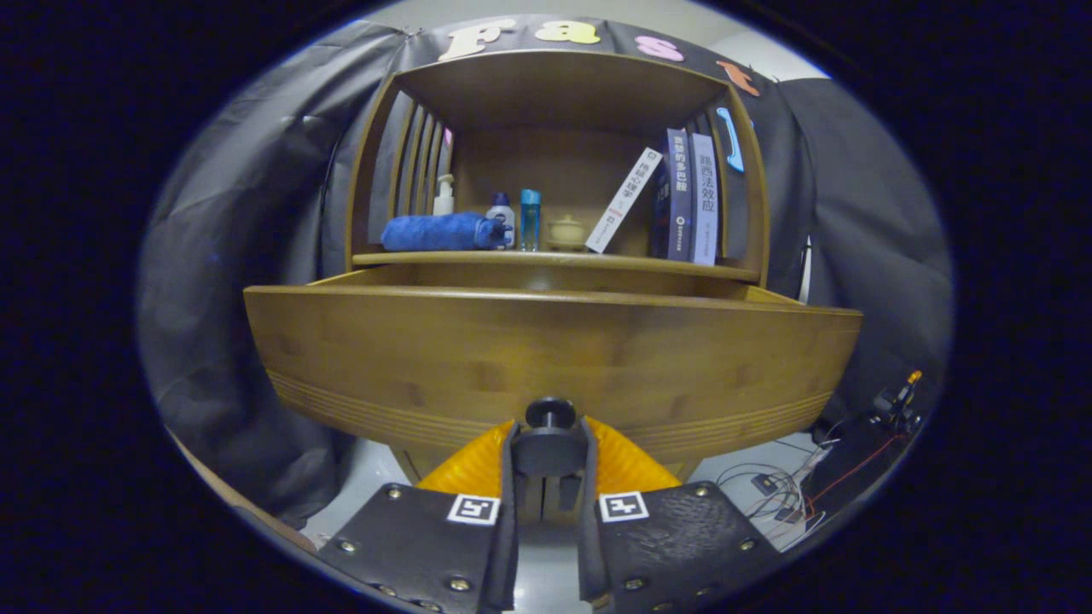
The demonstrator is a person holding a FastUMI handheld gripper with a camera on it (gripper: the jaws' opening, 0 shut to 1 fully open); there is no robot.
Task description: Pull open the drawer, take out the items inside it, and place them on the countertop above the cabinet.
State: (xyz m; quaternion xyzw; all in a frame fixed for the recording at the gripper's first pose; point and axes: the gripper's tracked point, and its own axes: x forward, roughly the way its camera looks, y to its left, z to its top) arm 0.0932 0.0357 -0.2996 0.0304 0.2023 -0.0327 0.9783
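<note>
The books on the countertop (554, 258) carry printed spine titles in Chinese characters. The white book (624, 200) leaning left shows a vertical title too small to read with certainty, the tall dark book (679, 194) shows a vertical white title that likewise cannot be read with certainty, and the grey-blue book (705, 198) just beside it reads 路西法效应. The hand-held gripper (548, 460), whose fingers clamp the drawer knob (549, 414), carries two square black-and-white fiducial markers (473, 509) on its body, which bear no legible characters.
</note>
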